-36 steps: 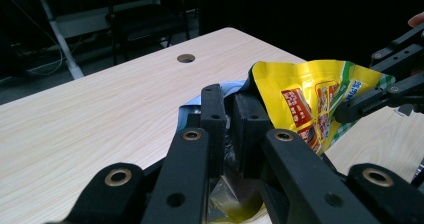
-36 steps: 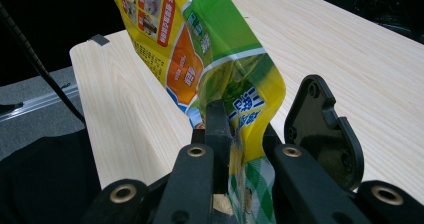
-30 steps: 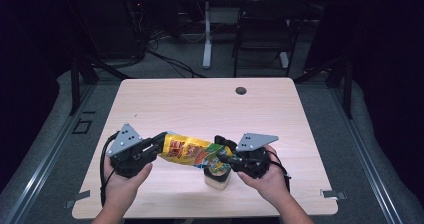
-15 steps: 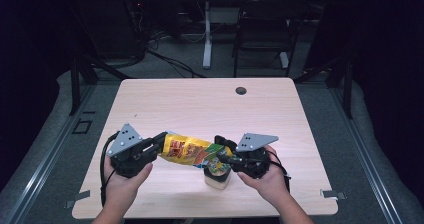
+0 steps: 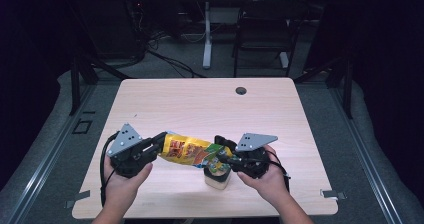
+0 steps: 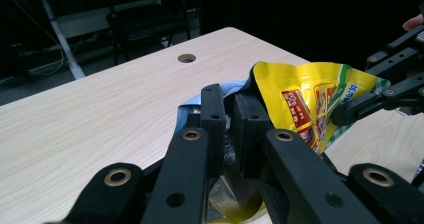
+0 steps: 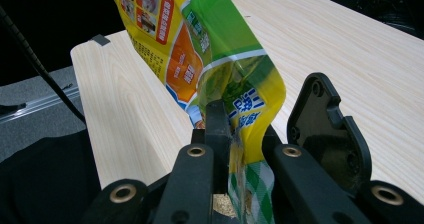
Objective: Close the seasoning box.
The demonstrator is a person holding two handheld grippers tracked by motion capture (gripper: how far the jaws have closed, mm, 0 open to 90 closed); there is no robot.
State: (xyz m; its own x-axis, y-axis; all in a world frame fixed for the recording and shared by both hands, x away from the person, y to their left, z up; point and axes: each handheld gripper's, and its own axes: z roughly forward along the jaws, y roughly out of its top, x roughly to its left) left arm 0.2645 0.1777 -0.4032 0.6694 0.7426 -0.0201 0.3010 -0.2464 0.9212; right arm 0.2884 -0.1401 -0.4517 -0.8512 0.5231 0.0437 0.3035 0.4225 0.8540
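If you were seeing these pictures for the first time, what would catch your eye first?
The bright yellow, green and orange foil snack bag, stretched level between the left gripper and the right gripper near the front of the pale wooden table, both shut on its ends. Under its right end stands a small beige cup.

Honestly nothing here is legible. The yellow-and-green snack bag (image 7: 200,49) has blue characters on its yellow band, plus small print on an orange panel and red label blocks, but it's all too blurry and small to make out any brand or words.
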